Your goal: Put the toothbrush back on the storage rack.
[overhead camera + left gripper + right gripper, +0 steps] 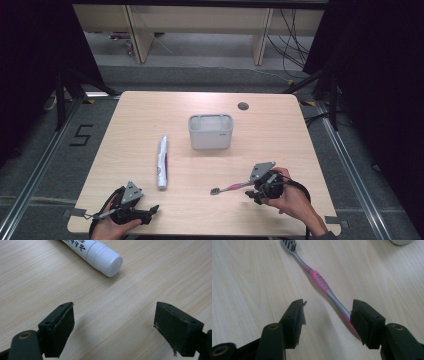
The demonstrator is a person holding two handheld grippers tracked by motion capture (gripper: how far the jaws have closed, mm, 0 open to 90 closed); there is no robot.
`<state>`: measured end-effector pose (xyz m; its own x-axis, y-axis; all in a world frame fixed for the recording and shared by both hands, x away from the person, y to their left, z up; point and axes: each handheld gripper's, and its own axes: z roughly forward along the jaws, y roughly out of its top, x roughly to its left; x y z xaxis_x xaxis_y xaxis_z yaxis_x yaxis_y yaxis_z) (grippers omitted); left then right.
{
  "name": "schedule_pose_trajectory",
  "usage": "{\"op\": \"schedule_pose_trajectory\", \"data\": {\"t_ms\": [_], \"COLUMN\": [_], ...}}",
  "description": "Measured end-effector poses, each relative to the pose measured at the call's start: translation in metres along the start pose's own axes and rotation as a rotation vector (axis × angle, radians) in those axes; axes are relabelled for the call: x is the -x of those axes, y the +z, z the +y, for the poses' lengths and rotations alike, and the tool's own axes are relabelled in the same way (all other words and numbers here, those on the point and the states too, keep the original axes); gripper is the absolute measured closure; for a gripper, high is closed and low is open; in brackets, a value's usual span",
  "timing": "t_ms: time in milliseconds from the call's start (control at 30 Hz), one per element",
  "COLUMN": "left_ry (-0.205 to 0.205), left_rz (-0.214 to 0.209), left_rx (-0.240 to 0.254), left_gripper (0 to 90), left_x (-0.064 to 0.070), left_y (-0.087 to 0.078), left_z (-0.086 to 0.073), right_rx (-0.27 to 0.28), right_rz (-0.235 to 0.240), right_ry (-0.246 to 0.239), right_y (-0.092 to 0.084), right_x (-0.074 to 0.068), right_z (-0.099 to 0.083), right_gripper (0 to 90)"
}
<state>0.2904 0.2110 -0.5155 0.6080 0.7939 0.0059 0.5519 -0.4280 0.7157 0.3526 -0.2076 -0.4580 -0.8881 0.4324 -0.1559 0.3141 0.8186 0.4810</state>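
The right gripper is down at the handle end of the toothbrush, jaws partway apart, with the handle running between them but sitting right up against 1 pad, the other pad well clear. So it's not a grip yet, as far as I can tell.

What could go wrong: the handle is way off-centre between the jaws. If they close like this, I'd guess 1 pad shoves the brush sideways across the table before the other catches it, or it gets pinched at the very tail and swings or drops when lifted.

The brush itself is slim, grey with pink grip ribs, dark bristles at the far end, lying flat on the wood near the front right, in front of the white cup.

The left gripper hovers wide open with nothing in it, just short of the toothpaste tube.
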Motion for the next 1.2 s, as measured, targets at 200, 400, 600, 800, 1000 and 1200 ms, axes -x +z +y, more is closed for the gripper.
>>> {"op": "schedule_pose_trajectory", "data": {"t_ms": [200,400,600,800,1000,1200], "left_ry": [0.003,0.002,0.001,0.004,0.003,0.003], "left_rz": [-0.001,0.000,0.000,0.002,0.002,0.002], "left_rx": [0.000,-0.001,-0.001,-0.004,-0.004,-0.008], "left_gripper": [16.2,16.2,16.2,16.1,16.1,16.1], "left_x": [0.000,0.000,0.000,0.000,0.000,0.000], "left_y": [0.000,0.000,0.000,0.000,0.000,-0.001], "left_z": [0.000,0.000,0.000,0.000,0.000,0.000], "right_rx": [-0.048,-0.100,-0.143,-0.193,-0.233,-0.263], "right_rz": [0.022,0.050,0.086,0.086,0.068,0.079], "right_ry": [-0.062,-0.096,-0.139,-0.115,-0.169,-0.209], "right_y": [0.007,0.017,0.027,0.032,0.040,0.044], "right_x": [0.006,0.010,0.013,0.010,0.012,0.014], "right_z": [0.013,0.024,0.031,0.036,0.038,0.040], "right_gripper": [48.8,54.1,58.6,63.4,66.9,73.1]}}
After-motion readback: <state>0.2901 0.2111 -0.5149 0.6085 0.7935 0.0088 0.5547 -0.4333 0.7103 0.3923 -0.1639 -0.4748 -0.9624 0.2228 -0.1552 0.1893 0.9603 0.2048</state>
